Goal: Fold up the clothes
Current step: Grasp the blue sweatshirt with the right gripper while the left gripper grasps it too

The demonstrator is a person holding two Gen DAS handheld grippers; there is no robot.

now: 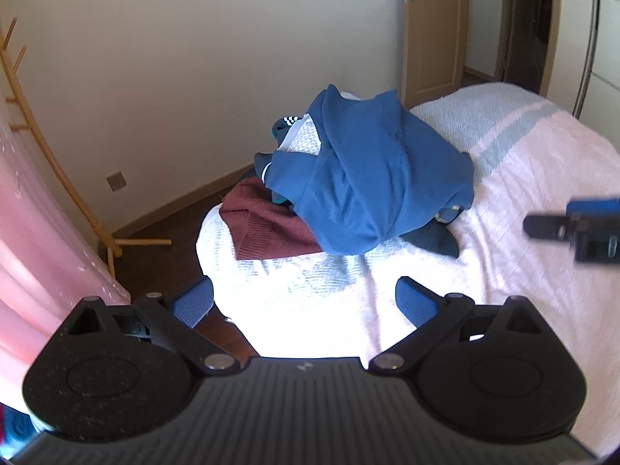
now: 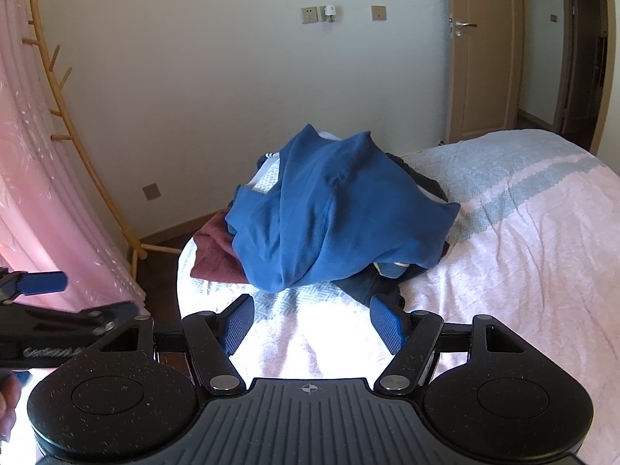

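A heap of clothes lies at the far corner of the bed. On top is a crumpled blue sweatshirt (image 1: 372,178) (image 2: 329,213). A maroon knit garment (image 1: 267,224) (image 2: 217,255) pokes out at its left, and dark garments (image 2: 372,286) lie under its near edge. My left gripper (image 1: 304,300) hovers open above the bedspread, short of the heap, with nothing between its blue pads. My right gripper (image 2: 312,323) is open too, just before the dark fabric and apart from it. Each gripper shows at the edge of the other's view.
The bed carries a pink and grey-blue woven bedspread (image 1: 523,178) (image 2: 523,240). A pink curtain (image 2: 46,193) and a bamboo coat rack (image 1: 69,190) stand at the left by the wall. Dark floor (image 1: 162,232) lies beyond the bed's corner. A wooden door (image 2: 480,58) is at the back right.
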